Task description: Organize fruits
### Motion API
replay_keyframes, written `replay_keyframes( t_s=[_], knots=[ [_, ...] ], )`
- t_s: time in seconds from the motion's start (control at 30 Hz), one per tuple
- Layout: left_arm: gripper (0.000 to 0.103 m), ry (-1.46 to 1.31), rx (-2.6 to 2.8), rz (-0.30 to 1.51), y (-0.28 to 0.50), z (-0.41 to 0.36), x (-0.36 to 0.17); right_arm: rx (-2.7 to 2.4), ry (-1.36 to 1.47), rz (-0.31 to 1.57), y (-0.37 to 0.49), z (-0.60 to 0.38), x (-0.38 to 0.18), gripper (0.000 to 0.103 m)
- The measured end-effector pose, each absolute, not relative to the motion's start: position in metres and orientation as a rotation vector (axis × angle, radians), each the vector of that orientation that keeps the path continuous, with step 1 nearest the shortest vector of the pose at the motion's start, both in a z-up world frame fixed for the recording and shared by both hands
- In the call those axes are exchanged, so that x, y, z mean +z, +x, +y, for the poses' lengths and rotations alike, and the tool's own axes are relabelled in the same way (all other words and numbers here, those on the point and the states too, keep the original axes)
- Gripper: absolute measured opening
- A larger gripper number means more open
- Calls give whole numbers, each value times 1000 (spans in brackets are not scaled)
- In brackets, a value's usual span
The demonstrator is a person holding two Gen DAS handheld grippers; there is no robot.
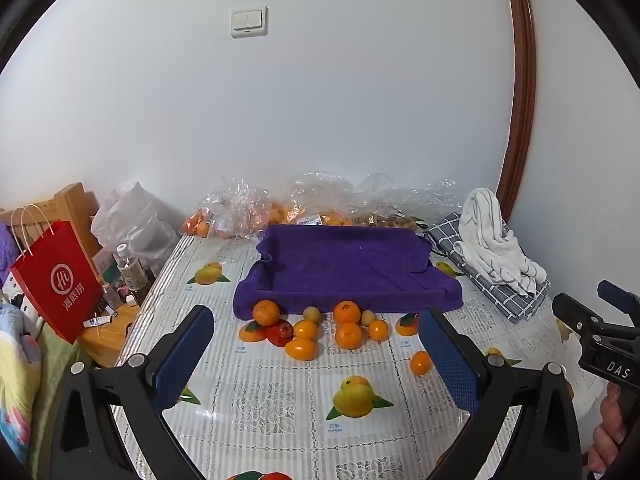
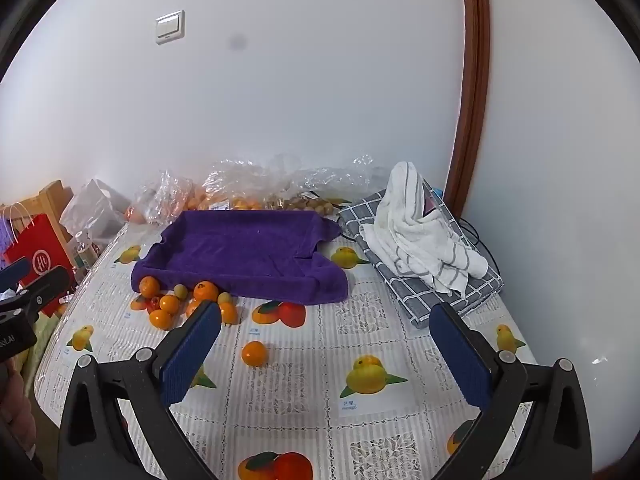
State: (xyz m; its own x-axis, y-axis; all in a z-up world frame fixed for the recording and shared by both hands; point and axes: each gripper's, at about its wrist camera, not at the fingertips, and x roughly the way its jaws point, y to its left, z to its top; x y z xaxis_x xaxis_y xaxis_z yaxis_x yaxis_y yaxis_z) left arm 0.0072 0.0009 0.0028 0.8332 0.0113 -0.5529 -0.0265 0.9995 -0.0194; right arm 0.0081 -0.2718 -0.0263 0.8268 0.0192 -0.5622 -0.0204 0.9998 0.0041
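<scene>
Several loose oranges (image 1: 348,335) and small yellow-green fruits (image 1: 311,314) lie in a cluster on the table just in front of a purple towel-lined tray (image 1: 344,268). One orange (image 1: 420,362) lies apart, nearer to me; it also shows in the right wrist view (image 2: 255,353). The cluster (image 2: 169,304) and the tray (image 2: 240,252) show in the right wrist view too. My left gripper (image 1: 316,356) is open and empty, short of the cluster. My right gripper (image 2: 326,350) is open and empty, with the lone orange just right of its left finger.
Clear plastic bags of fruit (image 1: 256,208) sit behind the tray along the wall. A white striped towel on a grey checked cloth (image 2: 424,236) lies at the right. A red paper bag (image 1: 56,280) and bottles stand off the table's left edge. The tablecloth has printed fruit pictures (image 1: 356,398).
</scene>
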Motion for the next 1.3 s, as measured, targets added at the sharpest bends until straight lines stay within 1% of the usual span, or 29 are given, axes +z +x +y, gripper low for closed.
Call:
replay_keyframes(
  t_s=[1.3],
  knots=[
    [103, -6, 29, 565, -1, 3, -4, 50, 10, 605, 9, -263, -37, 102]
  ],
)
